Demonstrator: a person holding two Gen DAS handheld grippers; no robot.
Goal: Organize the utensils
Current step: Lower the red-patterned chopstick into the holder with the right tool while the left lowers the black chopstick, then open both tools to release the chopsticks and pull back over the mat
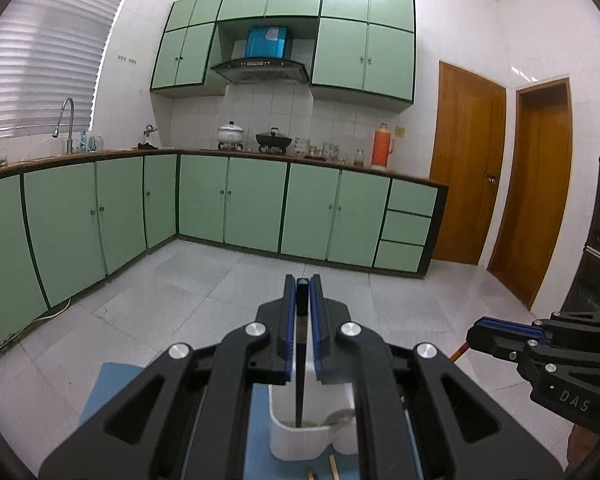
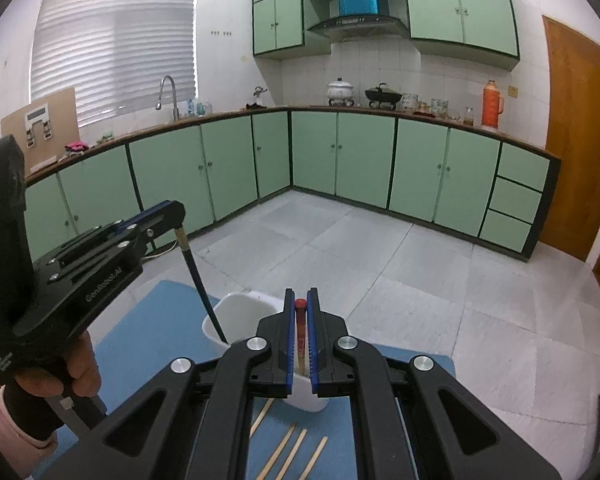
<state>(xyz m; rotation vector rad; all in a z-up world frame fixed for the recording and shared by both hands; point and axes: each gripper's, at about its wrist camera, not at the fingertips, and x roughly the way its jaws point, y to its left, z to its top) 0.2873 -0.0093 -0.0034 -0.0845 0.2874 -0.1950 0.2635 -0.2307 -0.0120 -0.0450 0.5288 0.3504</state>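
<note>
- In the right wrist view, far left of the frame, the hand (image 2: 60, 368) grips the handle of the left gripper (image 2: 176, 216), which reaches in toward centre.
- That left gripper is clamped on the top end of a black chopstick (image 2: 202, 284); the stick slants down to the right and its lower tip sits inside the white holder (image 2: 236, 312).
- The left wrist view confirms it: left gripper (image 1: 302, 284) at bottom centre, blue pads squeezed on the black chopstick (image 1: 300, 360), which hangs straight down into the holder (image 1: 296, 440).
- The holder stands on a blue mat (image 2: 152, 328), lower centre of the right wrist frame.
- Centre bottom of that frame, the right gripper (image 2: 300, 304) is pinched on a red-topped chopstick (image 2: 300, 332), upright, its lower end pointing down at the holder; whether it is inside, I cannot tell.
- Below, on the mat, loose wooden chopsticks (image 2: 296, 452) lie side by side just in front of the holder.
- In the left wrist view, the right gripper (image 1: 476, 336) shows at the right edge, side-on, with a bit of its stick poking out beneath it.
- Behind it all: green cabinets (image 2: 364, 156) and an orange thermos (image 2: 491, 104) at upper right.
</note>
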